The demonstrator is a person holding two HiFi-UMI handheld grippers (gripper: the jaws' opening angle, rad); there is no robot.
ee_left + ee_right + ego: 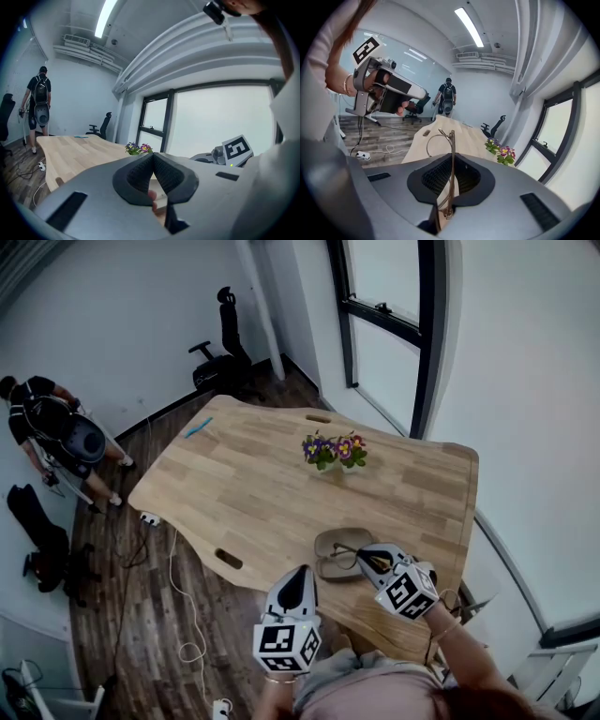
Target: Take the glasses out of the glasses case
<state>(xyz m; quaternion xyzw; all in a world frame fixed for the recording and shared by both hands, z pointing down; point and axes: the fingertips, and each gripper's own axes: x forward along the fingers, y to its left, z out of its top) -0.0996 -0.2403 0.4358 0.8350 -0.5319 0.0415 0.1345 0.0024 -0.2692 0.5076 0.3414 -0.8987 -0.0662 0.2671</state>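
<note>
An open tan glasses case [330, 557] lies near the wooden table's [262, 488] front edge. My right gripper [368, 556] hovers just to its right, shut on the thin metal-framed glasses [350, 553]. In the right gripper view the glasses [450, 150] stand on edge between the closed pads, with one lens ring poking out past the gripper [451, 161]. My left gripper [298, 577] is off the table's front edge, left of the case; its pads meet with nothing between them [153, 159]. The case itself is hidden in both gripper views.
A small pot of purple and yellow flowers [335, 451] stands mid-table, and a blue pen [198, 427] lies at the far left end. A person with a backpack [42, 423] stands on the floor to the left. An office chair [223, 343] and cables [183, 615] are beyond.
</note>
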